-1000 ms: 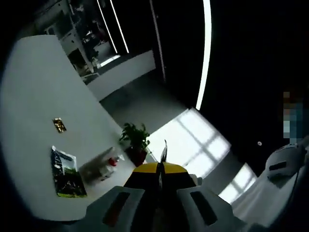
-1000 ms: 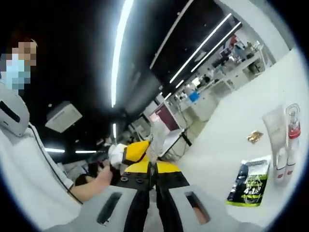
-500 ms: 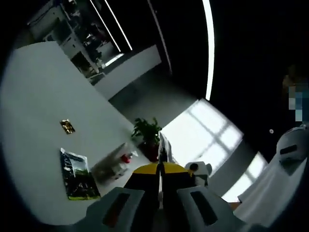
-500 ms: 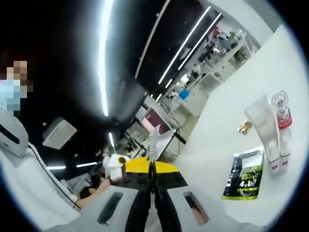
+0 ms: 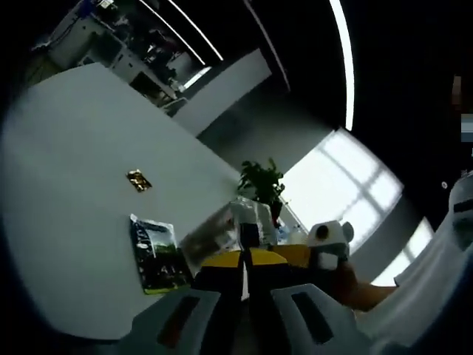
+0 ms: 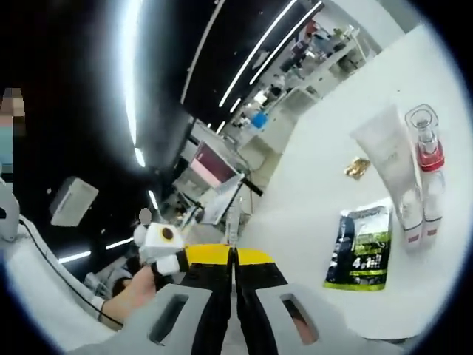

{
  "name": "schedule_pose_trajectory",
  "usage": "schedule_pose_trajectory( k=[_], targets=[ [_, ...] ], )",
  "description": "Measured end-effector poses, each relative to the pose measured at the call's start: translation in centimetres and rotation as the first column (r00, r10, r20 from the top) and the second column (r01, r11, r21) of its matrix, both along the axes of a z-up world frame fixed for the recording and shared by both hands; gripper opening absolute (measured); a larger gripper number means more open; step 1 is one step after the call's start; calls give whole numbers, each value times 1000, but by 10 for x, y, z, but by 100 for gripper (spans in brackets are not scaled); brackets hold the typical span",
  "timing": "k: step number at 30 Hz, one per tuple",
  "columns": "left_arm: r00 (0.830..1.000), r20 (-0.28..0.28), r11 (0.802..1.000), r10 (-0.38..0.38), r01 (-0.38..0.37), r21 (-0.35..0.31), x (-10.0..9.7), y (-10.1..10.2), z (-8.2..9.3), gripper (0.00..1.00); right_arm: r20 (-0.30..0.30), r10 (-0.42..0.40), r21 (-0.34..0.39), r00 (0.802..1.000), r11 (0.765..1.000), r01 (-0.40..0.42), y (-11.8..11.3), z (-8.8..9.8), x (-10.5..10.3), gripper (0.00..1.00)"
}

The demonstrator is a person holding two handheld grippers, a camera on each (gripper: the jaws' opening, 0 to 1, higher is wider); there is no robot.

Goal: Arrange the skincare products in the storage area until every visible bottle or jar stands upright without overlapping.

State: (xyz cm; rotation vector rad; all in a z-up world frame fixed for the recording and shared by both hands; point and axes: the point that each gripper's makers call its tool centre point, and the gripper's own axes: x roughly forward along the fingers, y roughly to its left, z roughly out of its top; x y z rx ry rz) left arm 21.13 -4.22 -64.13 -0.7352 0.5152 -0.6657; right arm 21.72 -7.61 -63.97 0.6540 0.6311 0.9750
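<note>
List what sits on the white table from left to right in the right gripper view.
Green and black sachet → small gold packet → white tube → clear bottle with a red band.

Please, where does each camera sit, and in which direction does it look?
Left gripper view: rides on the left gripper, jaws together, looking across the white table at the green sachet and a plant; the right gripper shows.
Right gripper view: rides on the right gripper, jaws together, looking at the white tube and red-collared bottle; a hand shows.
Shared: table, sachet, small gold packet.
</note>
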Motion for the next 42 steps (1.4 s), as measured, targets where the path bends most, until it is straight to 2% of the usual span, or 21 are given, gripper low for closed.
schedule_pose_trajectory(
  k=[5,8,10,18,22,28,31,34,37,42],
  targets=[
    [999,-48,990,-1,8,139,1,15,-26,1,-50,2,-87,999,996,-7,11,-23,-1,1],
    [997,-71,981,-2,16,192,0,20,-39,1,-73,5,-117,997,993,-13,15,-35,1,1],
    [997,-79,981,-2,17,191,2,23,-42,1,-87,-2,-151,996,988,-11,18,-46,2,1],
    [990,-139,961,-18,56,270,9,40,-75,1,-140,-6,-222,990,975,-25,32,-74,7,1],
    [985,-172,955,-19,69,289,14,47,-90,1,-152,-7,-279,988,960,-36,36,-90,8,1],
    [972,-235,934,-15,97,343,16,56,-115,1,-147,26,-369,989,926,-79,45,-115,9,1],
    [966,-258,929,-16,110,353,18,57,-122,1,-146,32,-393,989,915,-87,46,-121,9,1],
    [956,-291,918,-23,136,374,20,55,-130,1,-138,42,-433,990,896,-99,45,-130,11,1],
    [947,-319,885,-28,172,433,22,52,-143,1,-143,44,-449,989,888,-105,45,-141,13,1],
    [937,-348,863,-28,198,464,23,50,-155,1,-146,59,-497,987,859,-125,43,-159,18,1]
  ],
)
